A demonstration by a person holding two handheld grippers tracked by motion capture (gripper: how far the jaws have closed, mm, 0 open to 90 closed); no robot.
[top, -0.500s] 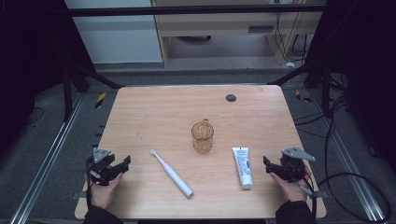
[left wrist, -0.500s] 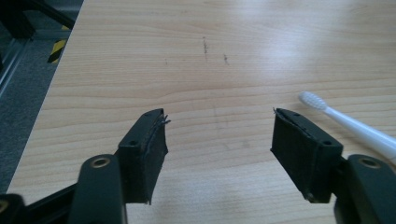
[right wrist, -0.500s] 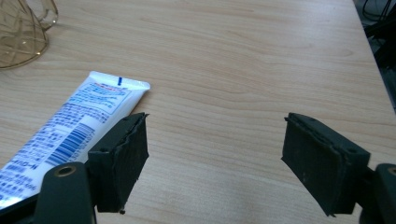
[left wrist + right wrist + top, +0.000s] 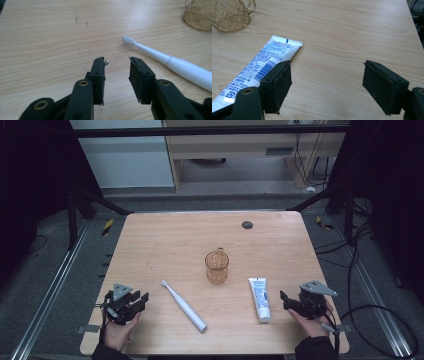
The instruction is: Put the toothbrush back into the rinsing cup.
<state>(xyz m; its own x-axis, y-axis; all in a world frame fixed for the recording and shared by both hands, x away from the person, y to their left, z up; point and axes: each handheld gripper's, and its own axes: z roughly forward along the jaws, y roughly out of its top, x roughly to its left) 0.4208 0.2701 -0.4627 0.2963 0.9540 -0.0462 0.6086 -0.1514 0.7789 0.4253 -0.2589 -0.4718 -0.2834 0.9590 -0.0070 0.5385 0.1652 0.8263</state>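
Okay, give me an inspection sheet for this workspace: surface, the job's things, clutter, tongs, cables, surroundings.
Surface: wooden table, a small dark round spot near the far edge.
Job's things: white toothbrush lying flat; toothpaste tube lying flat; amber glass mug upright between them.
Clutter: nothing seen.
Tongs: left tongs open, empty, beside the toothbrush; right tongs open, empty, beside the tube.
Cables: black cables on the floor at right.
Surroundings: dark frame, grey floor, wooden cabinet beyond.
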